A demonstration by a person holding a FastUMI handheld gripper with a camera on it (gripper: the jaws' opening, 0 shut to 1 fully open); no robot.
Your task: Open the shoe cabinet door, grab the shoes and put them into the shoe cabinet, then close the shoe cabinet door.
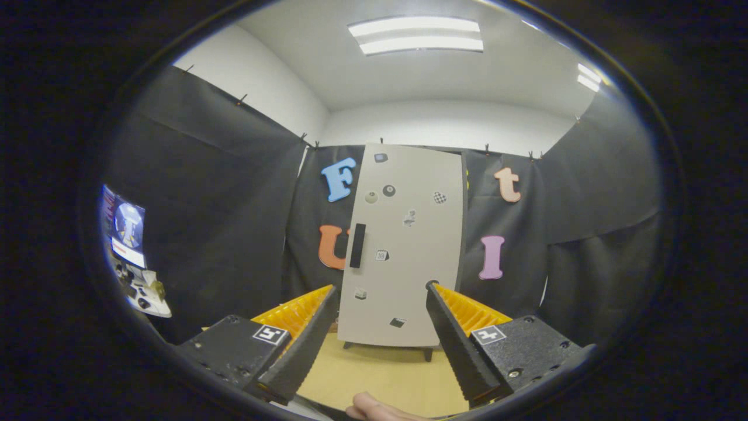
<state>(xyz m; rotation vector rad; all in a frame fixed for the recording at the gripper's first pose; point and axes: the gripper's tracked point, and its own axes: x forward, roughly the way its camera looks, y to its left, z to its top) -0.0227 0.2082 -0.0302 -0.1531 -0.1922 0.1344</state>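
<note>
A tall pale shoe cabinet (406, 245) stands against the back wall, well beyond my fingers. Its door is shut, with a dark vertical handle (357, 245) near the door's left edge and several small stickers on the front. My gripper (383, 287) is open, nothing between its fingers, and points at the lower half of the door from a distance. The left fingertip (331, 291) lies below the handle. I see no shoes.
A light wooden floor (380, 374) runs from the fingers to the cabinet's short dark legs. Black cloth walls close in at the left, back and right. A small stand with a screen (130, 245) sits at the far left. A person's fingertip (374, 407) shows below the fingers.
</note>
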